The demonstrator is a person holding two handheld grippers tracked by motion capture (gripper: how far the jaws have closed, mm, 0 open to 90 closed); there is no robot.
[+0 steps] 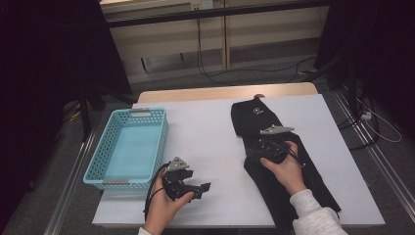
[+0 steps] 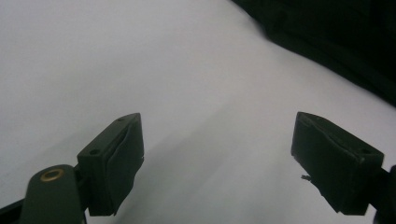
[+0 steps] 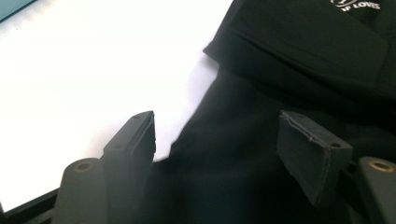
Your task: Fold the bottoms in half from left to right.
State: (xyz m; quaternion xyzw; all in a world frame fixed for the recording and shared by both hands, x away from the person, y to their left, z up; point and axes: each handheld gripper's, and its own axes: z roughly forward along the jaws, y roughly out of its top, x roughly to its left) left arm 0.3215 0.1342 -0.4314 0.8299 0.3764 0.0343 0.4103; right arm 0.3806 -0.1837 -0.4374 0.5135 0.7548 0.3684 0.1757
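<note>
garment: black trousers (image 1: pixel 274 161) with white logo, lying lengthwise on right half of white table (image 1: pixel 210 137), upper part folded over
right gripper (image 1: pixel 266 147): over trousers' middle, jaws apart, nothing clamped, fabric beneath them
left gripper (image 1: pixel 198 188): low over bare table near front edge, jaws spread wide, empty
basket: blue plastic basket (image 1: pixel 128 147) at table's left, well apart from trousers

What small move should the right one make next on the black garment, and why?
Probably lower the right hand-held gripper and close on the black garment: its jaws stand open just above the fabric, gripping nothing. The left hand-held gripper waits open over bare table.
</note>
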